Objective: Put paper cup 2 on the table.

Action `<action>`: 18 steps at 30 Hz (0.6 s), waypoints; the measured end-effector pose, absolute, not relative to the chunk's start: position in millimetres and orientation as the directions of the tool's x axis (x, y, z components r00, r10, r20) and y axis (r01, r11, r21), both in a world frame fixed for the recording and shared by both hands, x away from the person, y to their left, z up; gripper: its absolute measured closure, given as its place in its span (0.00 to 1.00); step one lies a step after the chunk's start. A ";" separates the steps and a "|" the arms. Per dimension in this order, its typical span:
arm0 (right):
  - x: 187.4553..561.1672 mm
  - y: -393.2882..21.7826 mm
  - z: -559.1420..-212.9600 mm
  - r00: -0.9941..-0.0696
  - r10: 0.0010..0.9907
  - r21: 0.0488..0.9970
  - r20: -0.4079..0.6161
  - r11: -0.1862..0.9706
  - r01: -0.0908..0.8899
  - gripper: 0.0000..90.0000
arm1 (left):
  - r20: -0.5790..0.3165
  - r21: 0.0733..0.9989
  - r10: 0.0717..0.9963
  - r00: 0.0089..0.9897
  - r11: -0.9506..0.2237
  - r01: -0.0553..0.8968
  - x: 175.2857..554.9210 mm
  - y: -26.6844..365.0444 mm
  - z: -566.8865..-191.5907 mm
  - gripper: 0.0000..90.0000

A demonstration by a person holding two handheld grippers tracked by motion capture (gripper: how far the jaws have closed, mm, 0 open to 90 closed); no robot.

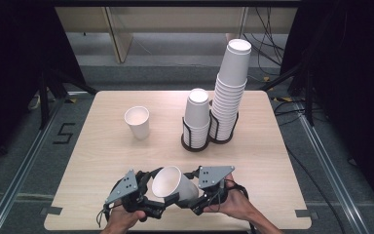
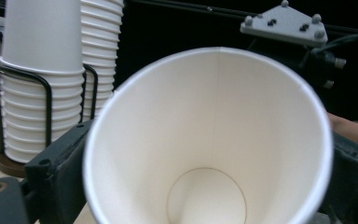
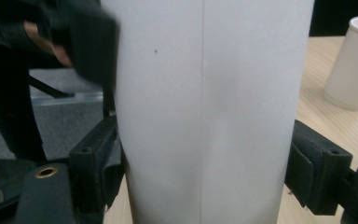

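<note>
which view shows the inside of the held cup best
The left gripper view: it looks straight into the cup, showing rim, seam and round bottom. The high view shows the cup tilted, mouth only partly visible. The right gripper view shows just its outer wall.

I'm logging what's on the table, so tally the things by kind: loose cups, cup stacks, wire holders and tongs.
Loose paper cups: 2, the held cup and the standing cup
Cup stacks: 2, the short stack and the tall stack
Wire holders: 2, the near holder and the far holder
Tongs: 2, the left tongs and the right tongs
Total: 8
</note>
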State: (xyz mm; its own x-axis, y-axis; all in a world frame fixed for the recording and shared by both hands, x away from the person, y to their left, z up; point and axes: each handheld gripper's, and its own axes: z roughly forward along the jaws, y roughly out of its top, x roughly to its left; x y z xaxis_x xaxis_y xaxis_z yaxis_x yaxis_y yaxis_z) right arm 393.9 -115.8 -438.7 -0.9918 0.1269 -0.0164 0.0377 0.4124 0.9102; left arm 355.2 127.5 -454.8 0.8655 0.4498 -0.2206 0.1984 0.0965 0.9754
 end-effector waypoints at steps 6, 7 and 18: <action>390.6 -111.6 -441.8 -0.993 0.117 0.907 0.009 0.418 0.057 0.25 | -0.207 0.978 0.432 0.878 0.076 0.193 353.9 124.9 -455.8 0.13; 390.1 -110.5 -442.8 -0.993 0.120 0.909 0.015 0.412 0.063 0.24 | -0.191 0.981 0.435 0.880 0.069 0.179 353.7 124.9 -455.8 0.13; 392.9 -110.5 -448.0 -0.987 0.145 0.898 0.063 0.424 0.119 0.19 | -0.172 0.985 0.469 0.866 0.062 0.162 353.9 128.8 -454.5 0.18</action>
State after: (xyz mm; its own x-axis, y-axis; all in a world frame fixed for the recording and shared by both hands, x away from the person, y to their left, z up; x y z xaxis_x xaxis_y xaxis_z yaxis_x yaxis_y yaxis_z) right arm 392.9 -110.5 -448.0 -0.9875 0.1449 0.0627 0.1192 0.4242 0.8977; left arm 353.9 128.8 -454.5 0.8664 0.4689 -0.1717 0.1615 0.0623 0.9849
